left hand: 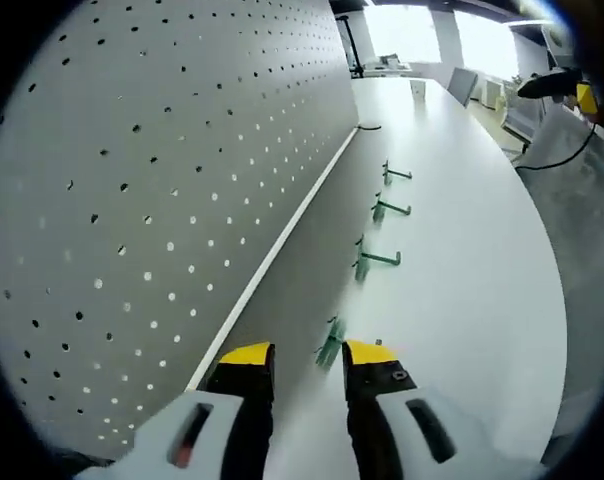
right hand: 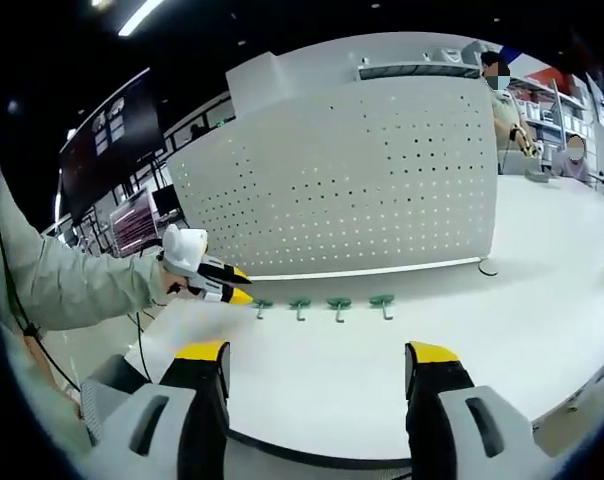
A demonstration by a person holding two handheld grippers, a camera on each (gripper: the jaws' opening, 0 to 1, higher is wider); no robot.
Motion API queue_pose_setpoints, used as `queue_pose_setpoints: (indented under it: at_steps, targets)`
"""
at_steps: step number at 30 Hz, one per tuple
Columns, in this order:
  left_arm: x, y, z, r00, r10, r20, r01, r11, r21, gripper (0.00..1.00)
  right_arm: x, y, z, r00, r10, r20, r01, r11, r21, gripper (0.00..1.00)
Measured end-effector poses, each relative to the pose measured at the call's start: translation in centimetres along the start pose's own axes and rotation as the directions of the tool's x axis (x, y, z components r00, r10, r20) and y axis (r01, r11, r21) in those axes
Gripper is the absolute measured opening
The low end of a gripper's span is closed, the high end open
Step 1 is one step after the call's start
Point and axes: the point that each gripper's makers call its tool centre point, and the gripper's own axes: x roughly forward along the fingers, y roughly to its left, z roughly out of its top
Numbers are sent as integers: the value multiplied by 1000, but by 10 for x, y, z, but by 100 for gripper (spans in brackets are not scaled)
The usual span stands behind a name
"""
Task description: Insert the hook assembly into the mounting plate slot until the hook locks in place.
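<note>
A white perforated mounting plate (right hand: 382, 190) stands upright along the far side of the white table (right hand: 502, 330); it fills the left of the left gripper view (left hand: 162, 200). Several green hooks lie in a row on the table before it (right hand: 340, 306). My left gripper (left hand: 309, 355) is open, low over the table, and the nearest green hook (left hand: 331, 343) lies between its yellow tips, closer to the right jaw. The left gripper (right hand: 244, 285) also appears in the right gripper view, at the row's left end. My right gripper (right hand: 319, 355) is open and empty, back from the hooks.
A person's sleeve (right hand: 72, 285) holds the left gripper from the left. Further hooks (left hand: 374, 260) stretch away along the plate's base. A dark cable (left hand: 368, 127) lies at the plate's far end. People (right hand: 504, 100) sit at the back right. The table's front edge (right hand: 312, 455) curves close.
</note>
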Motion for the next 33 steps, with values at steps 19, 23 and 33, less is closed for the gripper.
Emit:
queue_pose_setpoints:
  at_steps: [19,23,33]
  targets:
    - [25,-7,-15,991,-130,-19,128,988,-87,19,7,-5,-5,999,-31,-32,31,999,13,69]
    - [27,-8,-13,990,-143,-8,141,985,-97,16,8,-5,-6,999,-32,-37,32,999,13,69]
    - [31,-11,-10,989,-146,19,147,983,-112,6,8,-7,-6,999,-37,-37,38,999,14,69]
